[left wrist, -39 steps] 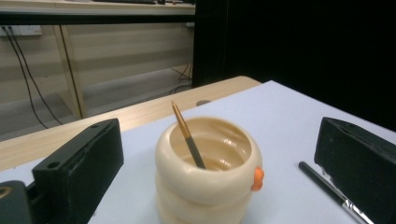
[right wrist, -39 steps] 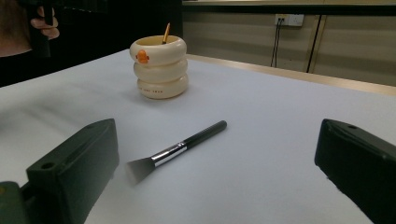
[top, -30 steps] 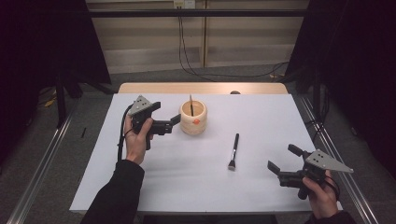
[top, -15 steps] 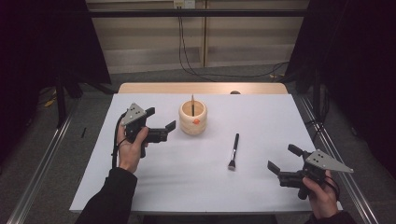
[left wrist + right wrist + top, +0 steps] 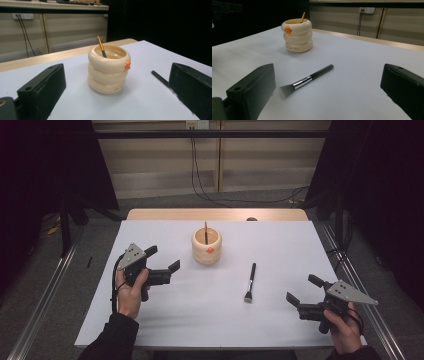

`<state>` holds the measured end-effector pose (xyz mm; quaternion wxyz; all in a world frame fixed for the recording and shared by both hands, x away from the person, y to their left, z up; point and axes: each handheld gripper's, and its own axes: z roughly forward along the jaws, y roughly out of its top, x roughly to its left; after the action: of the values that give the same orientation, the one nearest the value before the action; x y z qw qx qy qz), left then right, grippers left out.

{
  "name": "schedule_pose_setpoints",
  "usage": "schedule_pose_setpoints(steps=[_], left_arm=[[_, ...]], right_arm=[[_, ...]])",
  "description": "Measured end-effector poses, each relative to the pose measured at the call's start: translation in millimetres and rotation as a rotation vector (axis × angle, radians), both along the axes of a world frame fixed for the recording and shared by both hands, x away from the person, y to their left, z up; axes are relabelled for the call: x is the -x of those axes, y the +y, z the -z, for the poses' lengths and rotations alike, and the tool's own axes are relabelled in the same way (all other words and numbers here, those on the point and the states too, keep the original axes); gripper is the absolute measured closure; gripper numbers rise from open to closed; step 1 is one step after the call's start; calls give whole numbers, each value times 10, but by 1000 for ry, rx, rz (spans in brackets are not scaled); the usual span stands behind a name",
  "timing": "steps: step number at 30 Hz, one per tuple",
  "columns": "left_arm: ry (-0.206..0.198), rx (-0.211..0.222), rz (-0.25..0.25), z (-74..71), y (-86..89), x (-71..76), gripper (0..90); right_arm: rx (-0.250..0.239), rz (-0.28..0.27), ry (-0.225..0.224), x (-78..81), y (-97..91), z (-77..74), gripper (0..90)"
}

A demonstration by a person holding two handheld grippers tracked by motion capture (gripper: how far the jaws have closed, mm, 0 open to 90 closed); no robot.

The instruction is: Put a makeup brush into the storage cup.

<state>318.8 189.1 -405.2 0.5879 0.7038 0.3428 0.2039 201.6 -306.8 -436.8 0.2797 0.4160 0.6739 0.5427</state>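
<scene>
A cream ringed cup with a small orange knob stands at the table's far middle, and a gold-handled brush leans inside it. A black flat brush lies on the white sheet to the cup's right, bristles toward me. My left gripper is open and empty, left of the cup and apart from it. In the left gripper view the cup stands between the jaws, farther off. My right gripper is open near the front right. In its view the black brush lies ahead of the jaws.
A white sheet covers the table, with a wooden strip along the far edge. A small dark object sits on that strip. Metal rails run along both sides, and cables hang behind the table.
My left gripper has drawn back from the cup, leftward and toward me, staying open. The right gripper and the black brush have not moved.
</scene>
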Motion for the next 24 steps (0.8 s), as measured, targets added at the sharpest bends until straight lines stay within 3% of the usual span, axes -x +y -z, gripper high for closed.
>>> schedule_pose_setpoints(steps=[4,7,12,15,18,24], left_arm=[[6,-24,-17,24,32,84,15],[6,-1,-14,39,69,139,17],[7,-20,-19,91,109,249,14],[35,-4,-31,141,112,318,20],[16,-42,-23,172,104,402,18],[13,-41,-31,208,150,563,14]], right_arm=[[0,0,-3,-1,0,1,0],[0,2,1,0,3,1,0],[1,3,-1,0,1,1,0],[-2,3,5,2,5,0,0],[-2,5,1,0,7,0,0],[2,3,-3,-1,3,1,0]])
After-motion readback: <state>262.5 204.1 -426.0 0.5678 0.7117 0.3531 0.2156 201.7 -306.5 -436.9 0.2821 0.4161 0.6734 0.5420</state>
